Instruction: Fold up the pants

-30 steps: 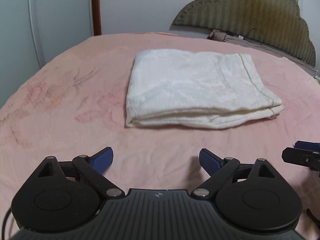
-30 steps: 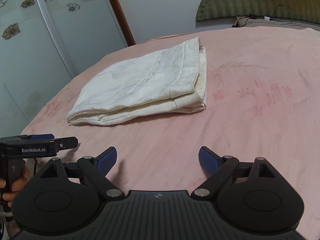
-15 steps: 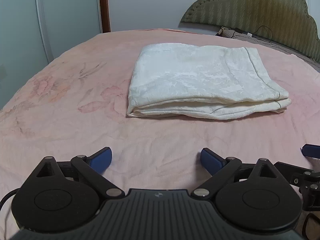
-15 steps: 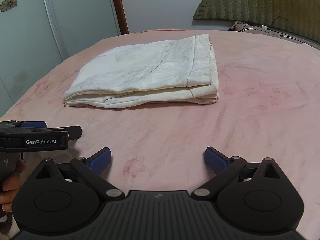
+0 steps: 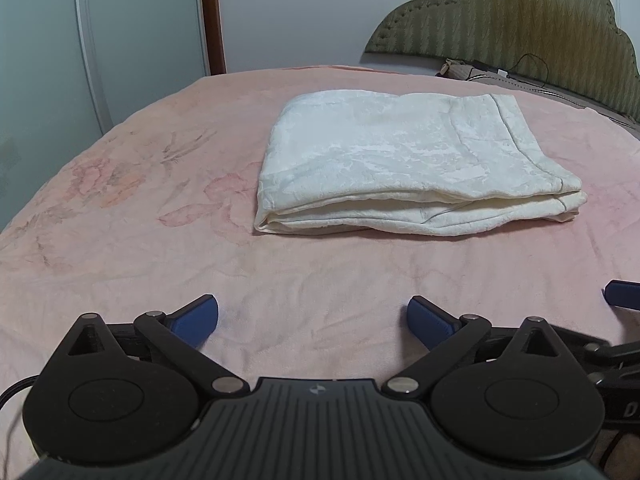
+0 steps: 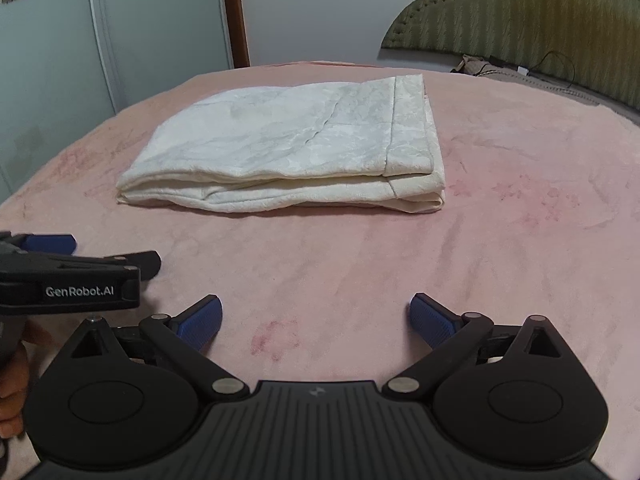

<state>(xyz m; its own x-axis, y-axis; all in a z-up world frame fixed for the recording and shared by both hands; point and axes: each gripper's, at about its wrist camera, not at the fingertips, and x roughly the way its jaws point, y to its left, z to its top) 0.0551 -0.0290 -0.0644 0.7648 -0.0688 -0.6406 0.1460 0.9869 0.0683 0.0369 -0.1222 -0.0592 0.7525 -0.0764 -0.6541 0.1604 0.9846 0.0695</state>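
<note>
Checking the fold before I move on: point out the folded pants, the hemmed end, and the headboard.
folded pants (image 5: 400, 152), left wrist view, middle of the top layer.
hemmed end (image 6: 408, 120), right wrist view, stitched band along the right edge.
headboard (image 5: 520, 20), left wrist view, quilted green face.

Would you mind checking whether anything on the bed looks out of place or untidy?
Nothing stands out. The white pants lie folded in a neat stack on the pink bedspread, edges roughly aligned, and neither open gripper touches them.

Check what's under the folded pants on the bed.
The folded white pants lie directly on the pink floral bedspread, which shows all around them. Whatever sits beneath the stacked layers, or between them, is covered and can't be seen.
</note>
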